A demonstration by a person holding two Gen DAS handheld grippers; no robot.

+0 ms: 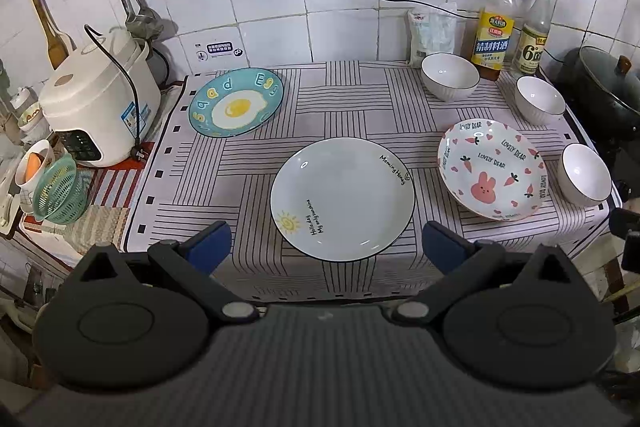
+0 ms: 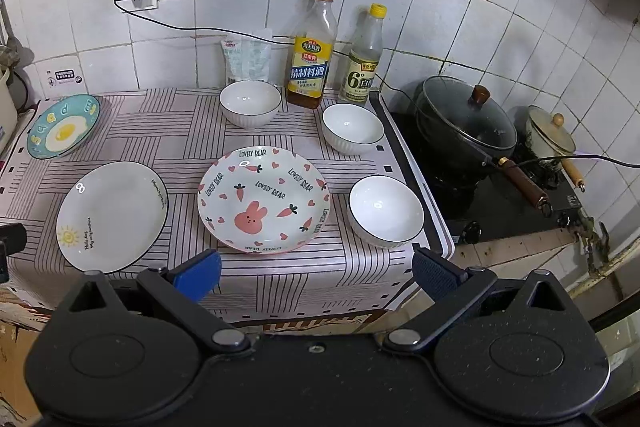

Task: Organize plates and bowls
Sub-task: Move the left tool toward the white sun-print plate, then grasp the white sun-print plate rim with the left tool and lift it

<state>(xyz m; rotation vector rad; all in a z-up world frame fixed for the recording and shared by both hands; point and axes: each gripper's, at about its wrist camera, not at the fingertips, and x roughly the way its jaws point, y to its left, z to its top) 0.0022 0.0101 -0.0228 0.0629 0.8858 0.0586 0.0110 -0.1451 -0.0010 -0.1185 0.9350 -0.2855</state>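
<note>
Three plates lie apart on the striped cloth: a teal egg plate [image 1: 236, 102] [image 2: 63, 125] at the back left, a white sun plate [image 1: 343, 199] [image 2: 112, 216] at the front, and a pink bunny plate [image 1: 492, 169] [image 2: 263, 200]. Three white bowls stand upright: one at the back [image 1: 450, 75] [image 2: 250, 103], one to the right of it [image 1: 540, 99] [image 2: 353, 128], one at the front right [image 1: 586, 174] [image 2: 386, 211]. My left gripper [image 1: 326, 247] is open and empty in front of the sun plate. My right gripper [image 2: 316, 273] is open and empty in front of the bunny plate.
A rice cooker [image 1: 98, 103] and a green strainer [image 1: 60, 193] stand left of the cloth. Two bottles [image 2: 312, 55] [image 2: 364, 59] and a bag [image 2: 246, 61] stand against the tiled wall. A lidded wok [image 2: 466, 123] and a small pot [image 2: 550, 133] sit on the stove at right.
</note>
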